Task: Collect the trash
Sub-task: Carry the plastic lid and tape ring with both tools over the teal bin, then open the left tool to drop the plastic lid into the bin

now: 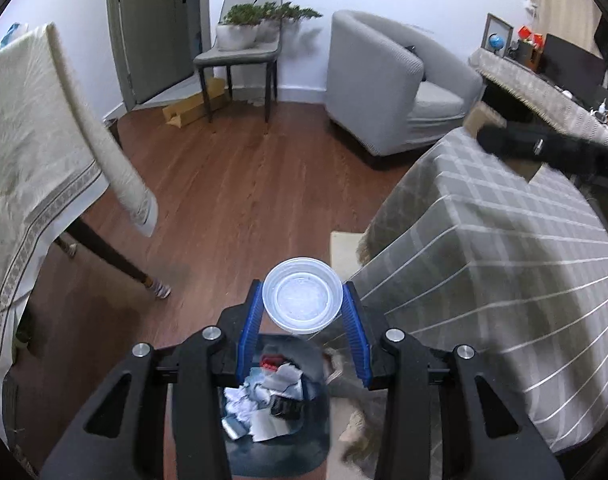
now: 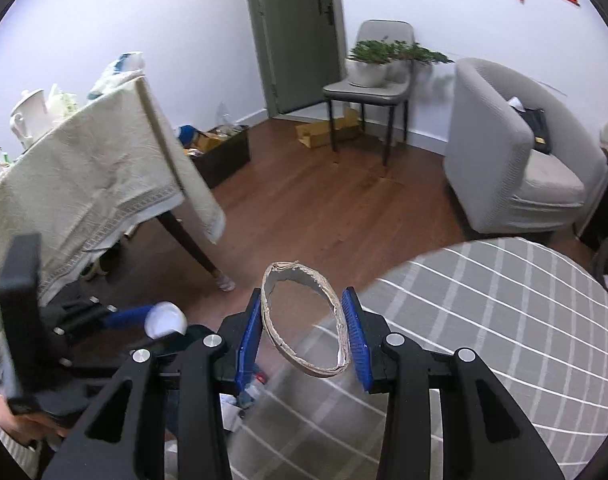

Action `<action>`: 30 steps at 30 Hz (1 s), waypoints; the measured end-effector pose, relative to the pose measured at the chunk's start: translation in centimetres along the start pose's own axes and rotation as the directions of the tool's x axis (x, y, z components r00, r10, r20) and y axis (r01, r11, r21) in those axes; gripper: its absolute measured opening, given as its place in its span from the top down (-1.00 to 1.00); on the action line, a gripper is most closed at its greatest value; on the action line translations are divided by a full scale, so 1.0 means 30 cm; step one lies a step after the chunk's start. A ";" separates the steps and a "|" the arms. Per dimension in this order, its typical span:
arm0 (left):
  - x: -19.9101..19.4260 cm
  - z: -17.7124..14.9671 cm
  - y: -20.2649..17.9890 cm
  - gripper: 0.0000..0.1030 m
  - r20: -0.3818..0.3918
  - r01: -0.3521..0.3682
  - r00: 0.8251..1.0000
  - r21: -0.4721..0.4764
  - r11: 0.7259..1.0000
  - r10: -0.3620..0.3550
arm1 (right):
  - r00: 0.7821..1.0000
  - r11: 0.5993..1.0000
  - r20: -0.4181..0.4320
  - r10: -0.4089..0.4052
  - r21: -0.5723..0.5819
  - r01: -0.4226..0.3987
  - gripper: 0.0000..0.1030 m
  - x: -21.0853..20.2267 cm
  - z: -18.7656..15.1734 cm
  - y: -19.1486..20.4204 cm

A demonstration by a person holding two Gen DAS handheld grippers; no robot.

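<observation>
Wood-floored room: left gripper (image 1: 303, 312) clamps a clear round plastic container (image 1: 303, 295) above the dark trash bin (image 1: 280, 432); right gripper (image 2: 306, 320) squeezes a torn cardboard ring (image 2: 304, 320).

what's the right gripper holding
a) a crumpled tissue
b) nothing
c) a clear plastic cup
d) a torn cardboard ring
d: in the right wrist view the right gripper has its blue pads pressed on either side of a torn cardboard ring, while the clear plastic cup sits in the left gripper.

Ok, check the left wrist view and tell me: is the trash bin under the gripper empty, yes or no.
No. The trash bin below the left gripper already holds crumpled paper and wrappers, while the clear plastic cup is clamped above it.
</observation>
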State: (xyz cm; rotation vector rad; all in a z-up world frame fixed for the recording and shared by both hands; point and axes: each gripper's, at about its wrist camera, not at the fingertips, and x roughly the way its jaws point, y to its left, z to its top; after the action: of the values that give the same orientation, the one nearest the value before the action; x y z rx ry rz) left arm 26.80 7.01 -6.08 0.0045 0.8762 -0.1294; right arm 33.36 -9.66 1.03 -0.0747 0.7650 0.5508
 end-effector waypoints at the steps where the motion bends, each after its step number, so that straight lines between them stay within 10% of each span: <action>1: 0.012 -0.013 0.020 0.18 -0.011 -0.006 1.000 -0.003 1.000 0.006 | 1.000 1.000 0.001 0.013 -0.004 -0.013 0.22 0.009 0.006 0.023; 21: 0.223 -0.297 0.352 0.18 -0.281 -0.076 0.959 -0.134 0.988 0.036 | 0.986 0.987 -0.102 0.129 -0.086 -0.138 0.22 0.237 0.008 0.405; 30: 0.346 -0.443 0.412 0.18 -0.431 -0.090 0.902 -0.133 0.987 0.024 | 0.971 0.983 -0.191 0.141 -0.087 -0.160 0.22 0.358 -0.036 0.482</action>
State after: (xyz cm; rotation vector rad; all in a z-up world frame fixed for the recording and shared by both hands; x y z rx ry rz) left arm 24.59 18.87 -23.16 -0.0848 1.3254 -0.0047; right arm 31.77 7.25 -5.11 -0.1648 0.9281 0.7344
